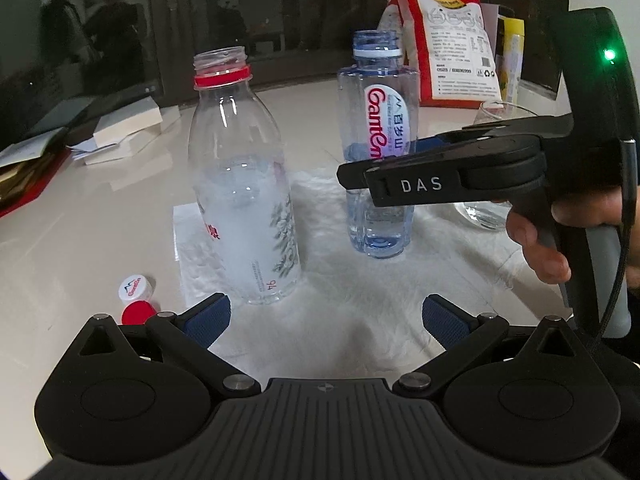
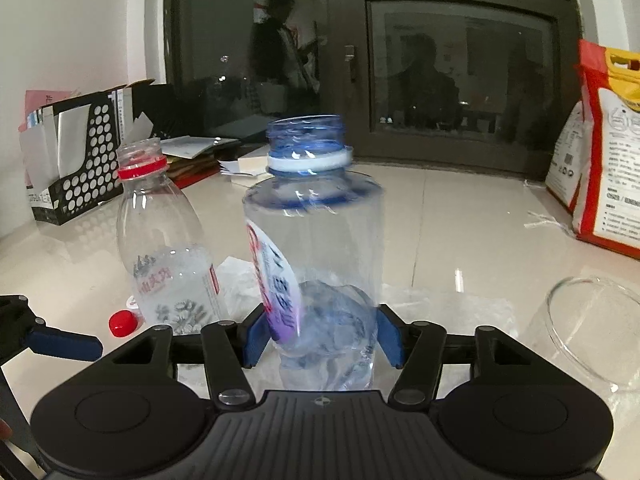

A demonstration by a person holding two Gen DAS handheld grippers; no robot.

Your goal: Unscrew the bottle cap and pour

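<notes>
Two uncapped bottles stand on a white cloth (image 1: 360, 288). The blue-tinted Ganten bottle (image 1: 378, 148) (image 2: 316, 248) sits between my right gripper's (image 2: 324, 338) blue pads, which close on its lower body; the bottle looks blurred. The red-collared bottle (image 1: 244, 184) (image 2: 168, 248) stands to its left, part full. My left gripper (image 1: 326, 318) is open and empty, just in front of the red-collared bottle. A white cap (image 1: 136, 287) and a red cap (image 1: 138, 312) (image 2: 123, 322) lie on the table at left. A clear glass bowl (image 2: 596, 328) (image 1: 490, 208) sits right of the Ganten bottle.
A red and white rice bag (image 1: 444, 36) (image 2: 608, 172) stands at the back right. Papers and boxes (image 1: 120, 128) lie at the back left, with a perforated black file holder (image 2: 80, 164). A dark glass door is behind the table.
</notes>
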